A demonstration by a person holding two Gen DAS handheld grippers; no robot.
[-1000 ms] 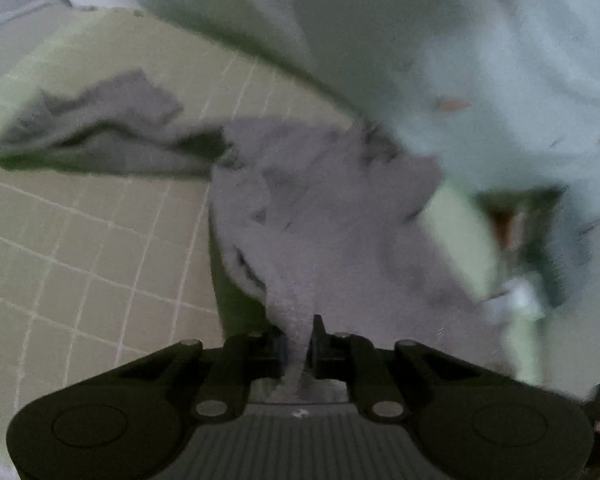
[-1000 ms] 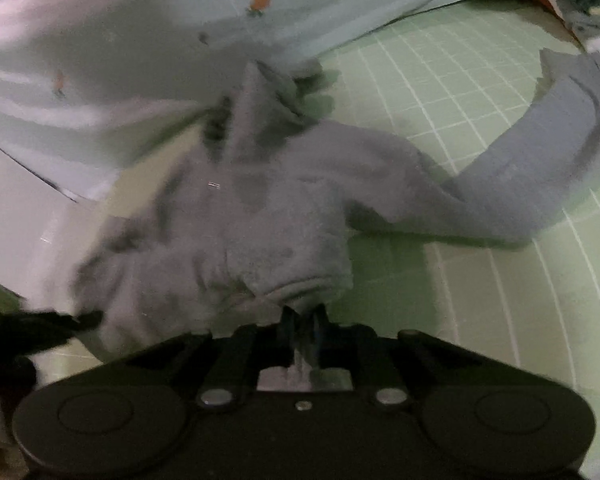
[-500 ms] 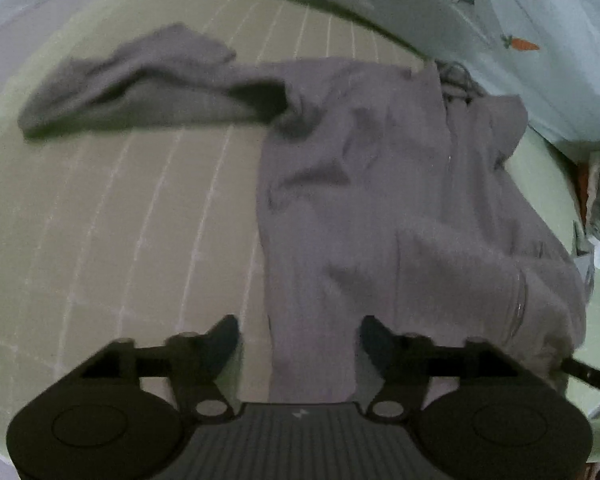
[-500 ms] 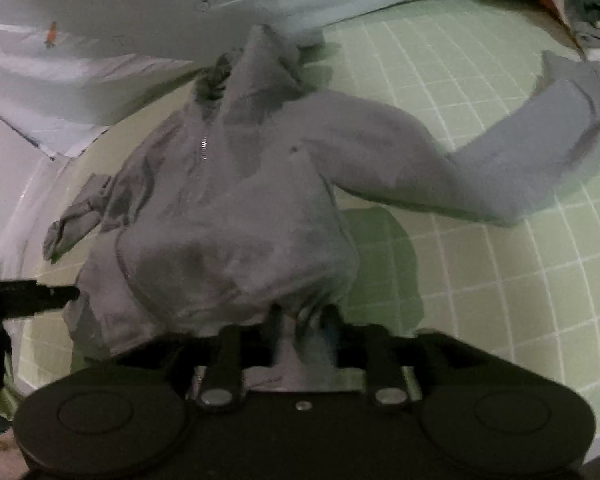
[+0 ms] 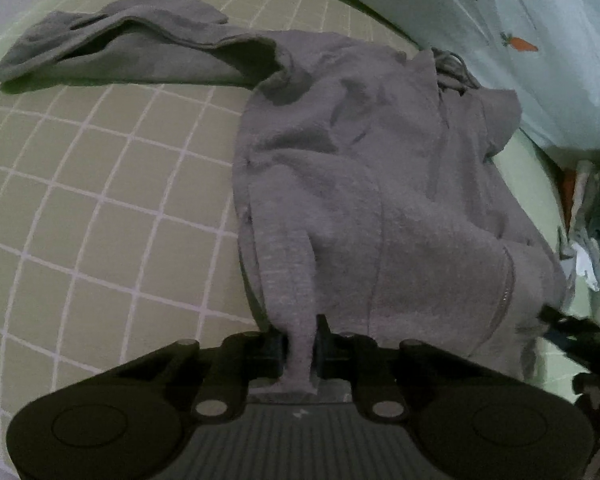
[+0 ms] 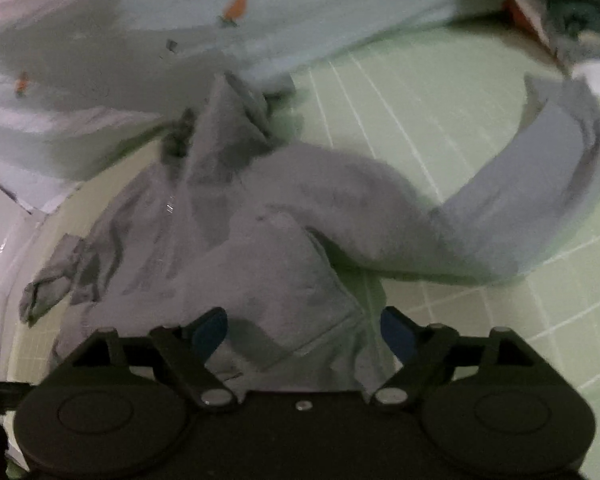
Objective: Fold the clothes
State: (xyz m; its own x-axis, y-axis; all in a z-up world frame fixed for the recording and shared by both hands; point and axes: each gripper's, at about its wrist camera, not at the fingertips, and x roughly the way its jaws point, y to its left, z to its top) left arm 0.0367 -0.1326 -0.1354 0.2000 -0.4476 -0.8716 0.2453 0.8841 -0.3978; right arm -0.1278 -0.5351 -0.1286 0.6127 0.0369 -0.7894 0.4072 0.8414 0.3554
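Observation:
A grey zip hoodie [image 5: 372,184] lies spread on a green grid mat [image 5: 80,184], one sleeve [image 5: 120,48] stretched to the far left. My left gripper [image 5: 303,336] is shut on the hoodie's hem at its near edge. In the right wrist view the hoodie [image 6: 260,248] lies rumpled, its other sleeve [image 6: 540,184] curling away to the right. My right gripper [image 6: 304,332] is open, its jaws on either side of the hem fabric without pinching it.
A pale green sheet with carrot prints [image 5: 520,40] lies along the far side of the mat, also in the right wrist view [image 6: 180,28]. A pile of other clothes [image 5: 592,216] sits at the right edge. The right gripper's tip [image 5: 568,328] shows at lower right.
The left gripper, open half a second ago, has shut on the hem. The right gripper, shut on the hem before, has opened and let go. The hoodie has settled on the mat.

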